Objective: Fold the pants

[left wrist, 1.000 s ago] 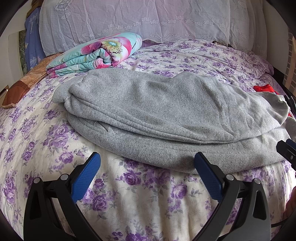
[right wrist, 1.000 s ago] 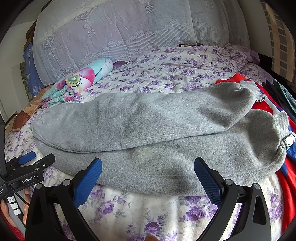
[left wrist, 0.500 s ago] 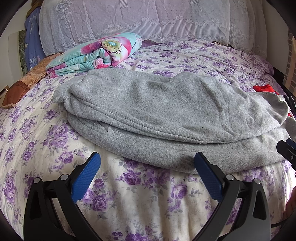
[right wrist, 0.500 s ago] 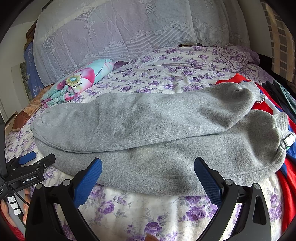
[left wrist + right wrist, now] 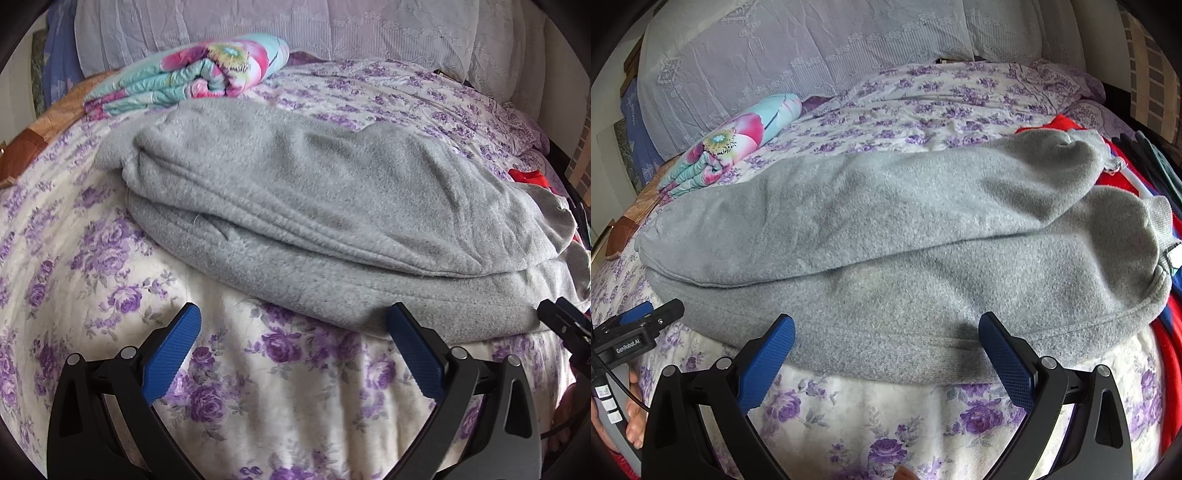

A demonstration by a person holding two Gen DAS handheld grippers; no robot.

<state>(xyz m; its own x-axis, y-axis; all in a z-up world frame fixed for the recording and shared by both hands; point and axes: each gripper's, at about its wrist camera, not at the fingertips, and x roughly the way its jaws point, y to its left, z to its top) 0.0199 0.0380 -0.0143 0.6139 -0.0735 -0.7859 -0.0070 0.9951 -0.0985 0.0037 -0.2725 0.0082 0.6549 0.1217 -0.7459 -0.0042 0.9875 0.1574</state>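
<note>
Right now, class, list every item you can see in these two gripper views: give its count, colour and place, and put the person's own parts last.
Sweatpants: one, grey, legs stacked, lying across the bed.
Bedspread: one, cream with purple roses, under the sweatpants.
Folded quilt: one, turquoise and pink floral, far left.
Lace cover: one, pale lilac, over the pillows at the head.
Red garment: one, right edge, partly under the cuffs.
Left gripper: black, blue pads, jaws open, empty.
Right gripper: same, jaws open, empty.
Fingers: lower left, holding the left gripper.

Grey fleece pants (image 5: 886,236) lie folded lengthwise on the bed; one leg stacked atop the other.
</note>
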